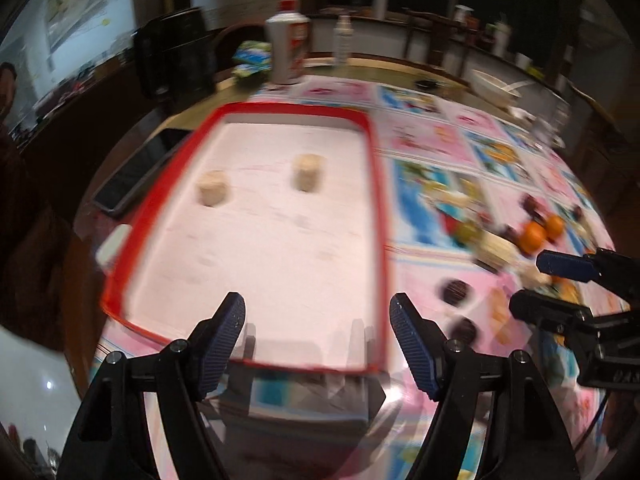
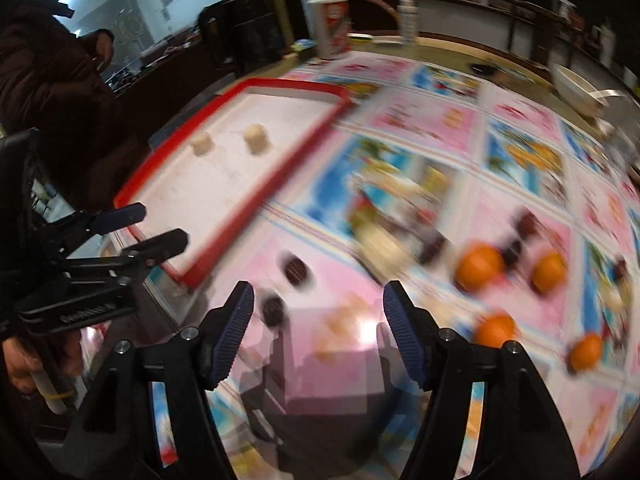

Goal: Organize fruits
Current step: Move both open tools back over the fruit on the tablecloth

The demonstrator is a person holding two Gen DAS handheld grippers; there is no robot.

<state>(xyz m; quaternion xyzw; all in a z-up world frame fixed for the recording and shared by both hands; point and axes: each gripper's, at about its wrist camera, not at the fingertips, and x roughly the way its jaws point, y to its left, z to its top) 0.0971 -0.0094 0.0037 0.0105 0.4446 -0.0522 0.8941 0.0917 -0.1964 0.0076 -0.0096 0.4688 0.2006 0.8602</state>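
White bottle (image 1: 287, 46), phone (image 1: 134, 170), bowl (image 1: 493, 86)

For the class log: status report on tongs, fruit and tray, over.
Left tongs open, empty, over red tray. Right tongs open, empty, above tablecloth. Oranges loose outside tray; two pale pieces inside. Nothing blocking.

The left gripper (image 1: 317, 312) hangs with its fingers (image 1: 230, 322) spread wide and empty above the near edge of a red-rimmed tray (image 1: 378, 200). Two pale cylindrical pieces (image 1: 307, 172) stand apart on the tray's white floor. Toward the table's right edge, oranges (image 1: 534, 236) lie on the patterned cloth (image 1: 432, 148), near the right gripper (image 1: 548, 282), whose fingers are parted.
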